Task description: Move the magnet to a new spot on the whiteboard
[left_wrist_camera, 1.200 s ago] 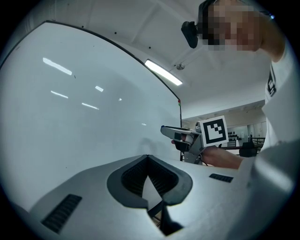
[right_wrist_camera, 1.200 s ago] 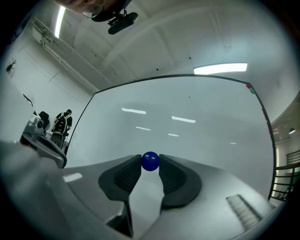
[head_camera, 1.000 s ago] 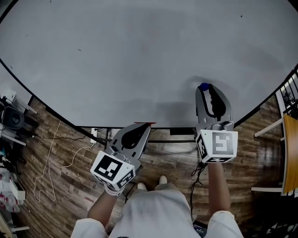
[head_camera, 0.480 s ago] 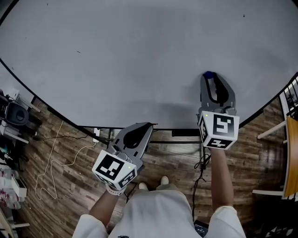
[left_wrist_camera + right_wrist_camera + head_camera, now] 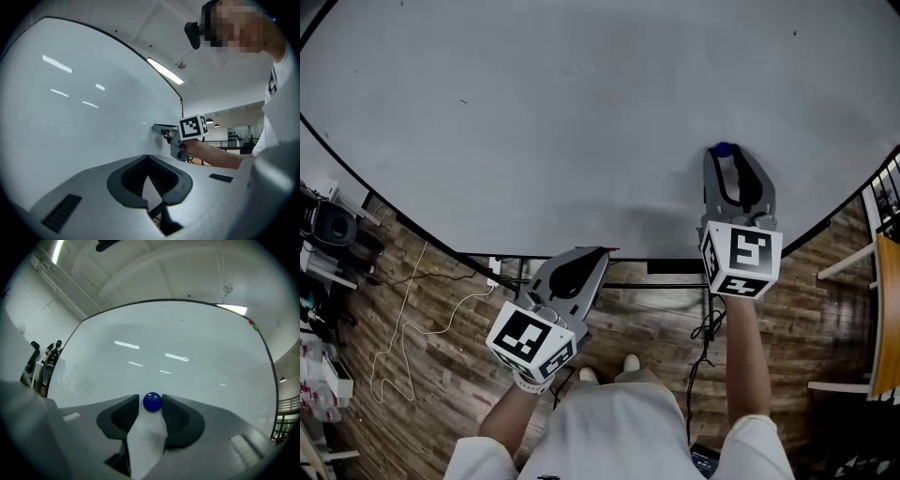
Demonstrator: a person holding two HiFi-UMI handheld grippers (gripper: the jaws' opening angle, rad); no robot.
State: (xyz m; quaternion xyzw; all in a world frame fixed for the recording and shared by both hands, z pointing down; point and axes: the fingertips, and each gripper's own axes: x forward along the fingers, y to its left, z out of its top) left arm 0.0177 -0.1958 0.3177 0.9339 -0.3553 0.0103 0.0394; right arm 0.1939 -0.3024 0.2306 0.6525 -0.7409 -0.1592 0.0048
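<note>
A round blue magnet [image 5: 721,148] [image 5: 152,402] sits on the big whiteboard [image 5: 581,112] [image 5: 201,357], low on its right side. My right gripper [image 5: 724,156] [image 5: 152,404] points flat at the board with the magnet between its fingertips. Its jaws are opening, and a thin gap shows on each side of the magnet. My left gripper [image 5: 598,253] [image 5: 148,156] hangs below the board's lower edge over the floor, its jaws closed tip to tip with nothing in them. The left gripper view also shows the right gripper [image 5: 158,127] against the board.
Below the board lie a wooden floor and the board's dark stand bar [image 5: 670,267]. A thin cable [image 5: 403,328] loops on the floor at left, beside dark equipment [image 5: 328,234]. Wooden furniture [image 5: 883,309] stands at the right edge. The person's feet [image 5: 605,370] are under the grippers.
The right gripper slid up the board with the blue magnet at its tips, then stopped. The left gripper has hardly moved.
</note>
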